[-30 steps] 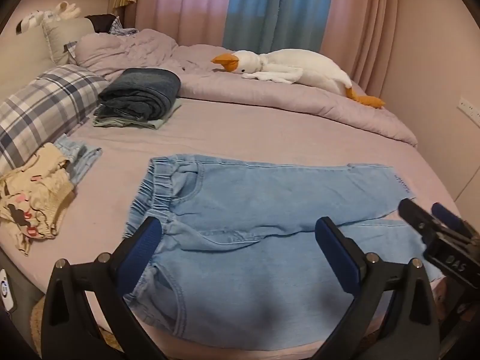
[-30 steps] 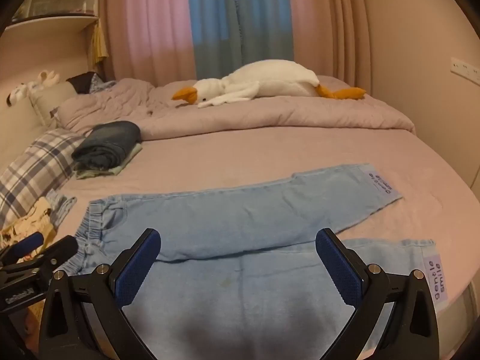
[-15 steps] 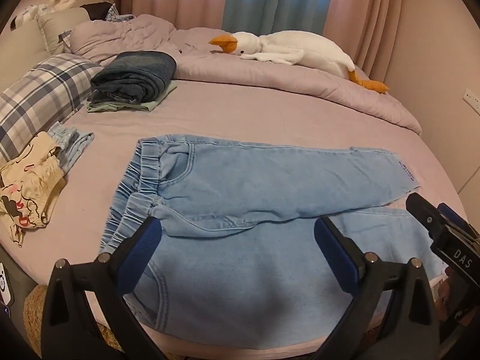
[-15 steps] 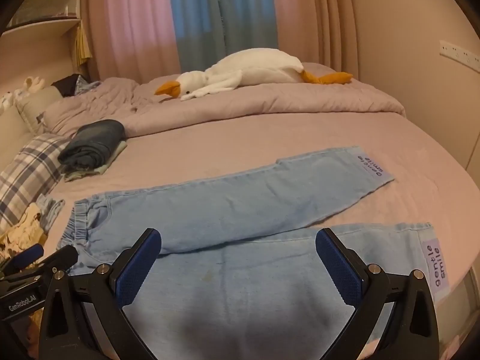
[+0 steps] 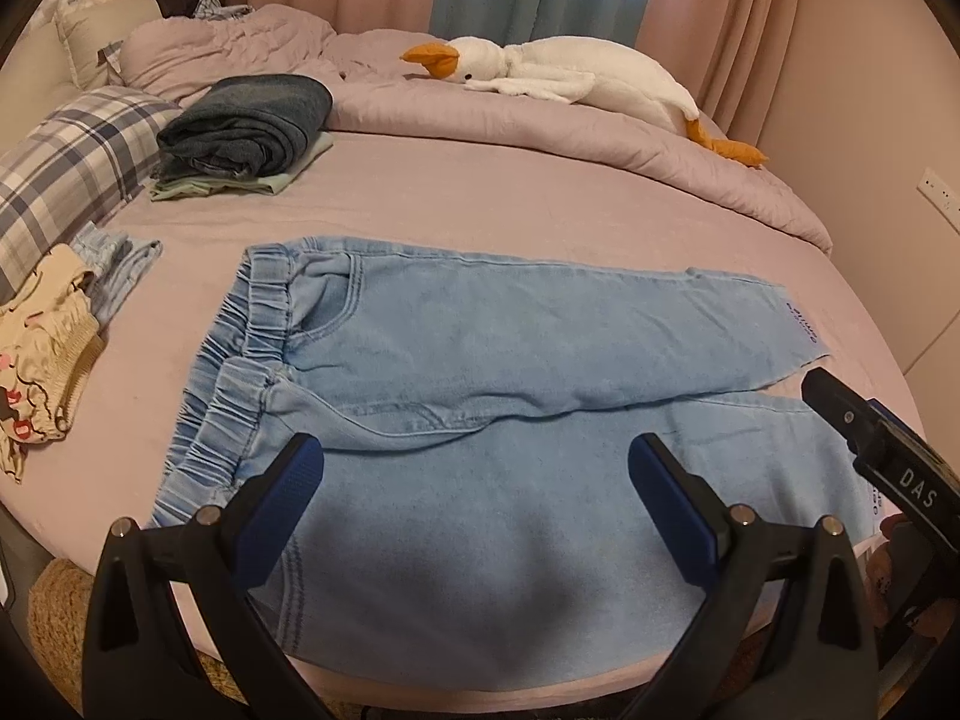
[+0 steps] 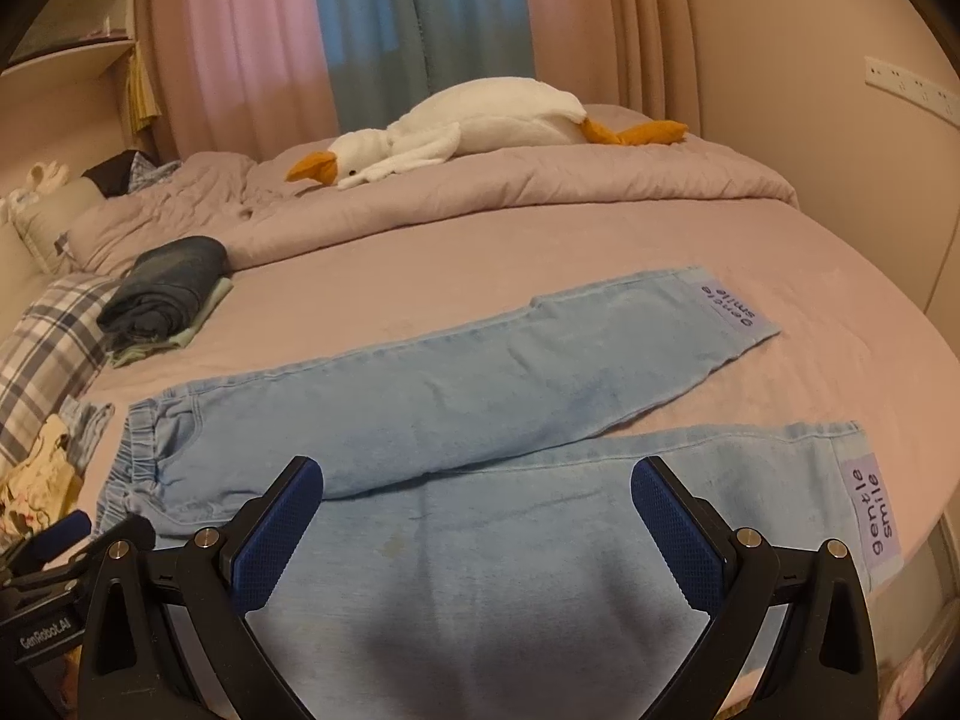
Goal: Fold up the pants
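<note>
Light blue denim pants [image 5: 480, 348] lie flat on the pink bed, elastic waistband at the left, both legs spread to the right. They also show in the right wrist view [image 6: 480, 384], with "gentle smile" labels at the cuffs. My left gripper [image 5: 474, 480] is open and empty above the near leg by the waist. My right gripper [image 6: 477, 504] is open and empty above the near leg further right. The right gripper's tip shows at the right edge of the left wrist view [image 5: 870, 444].
A stack of folded dark clothes [image 5: 246, 132] lies at the back left. A plaid pillow [image 5: 66, 174] and a cream garment [image 5: 42, 354] lie at the left. A white goose plush [image 5: 570, 78] rests on the rumpled quilt. The bed's front edge is just below my grippers.
Both grippers have pulled back and risen slightly, so the pants sit lower and more fully in view. Both stay open and the pants have not moved.
</note>
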Motion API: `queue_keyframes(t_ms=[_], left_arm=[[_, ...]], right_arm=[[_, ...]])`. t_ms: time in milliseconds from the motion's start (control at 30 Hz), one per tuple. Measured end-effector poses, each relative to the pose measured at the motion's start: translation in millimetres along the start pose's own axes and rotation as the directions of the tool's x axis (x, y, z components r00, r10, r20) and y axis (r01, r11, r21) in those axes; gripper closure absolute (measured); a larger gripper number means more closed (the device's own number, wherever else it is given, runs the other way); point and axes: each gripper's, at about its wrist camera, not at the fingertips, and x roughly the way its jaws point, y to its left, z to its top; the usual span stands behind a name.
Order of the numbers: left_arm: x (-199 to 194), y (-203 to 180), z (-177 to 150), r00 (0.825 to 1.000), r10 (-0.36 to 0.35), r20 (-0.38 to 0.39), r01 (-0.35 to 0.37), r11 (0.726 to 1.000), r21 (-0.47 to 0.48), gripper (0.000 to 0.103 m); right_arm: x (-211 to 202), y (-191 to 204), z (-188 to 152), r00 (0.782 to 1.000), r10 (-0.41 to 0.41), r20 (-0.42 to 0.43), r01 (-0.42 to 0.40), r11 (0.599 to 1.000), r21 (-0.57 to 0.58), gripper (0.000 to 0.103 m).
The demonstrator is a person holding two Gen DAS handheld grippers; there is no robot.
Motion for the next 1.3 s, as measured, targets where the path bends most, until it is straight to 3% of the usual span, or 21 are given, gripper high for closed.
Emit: queue_keyframes(t_ms=[533,1300], left_arm=[[10,-5,0,0.998,-0.043,-0.043,0.042,0.999,-0.021,0.003],[14,9,0,0.997,-0.046,-0.059,0.042,0.997,-0.068,0.007]], right_arm=[[7,-14,-2,1.0,-0.01,-0.029,0.012,0.999,0.04,0.0],[13,-9,-3,0.999,-0.026,-0.047,0.027,0.999,0.024,0.0]])
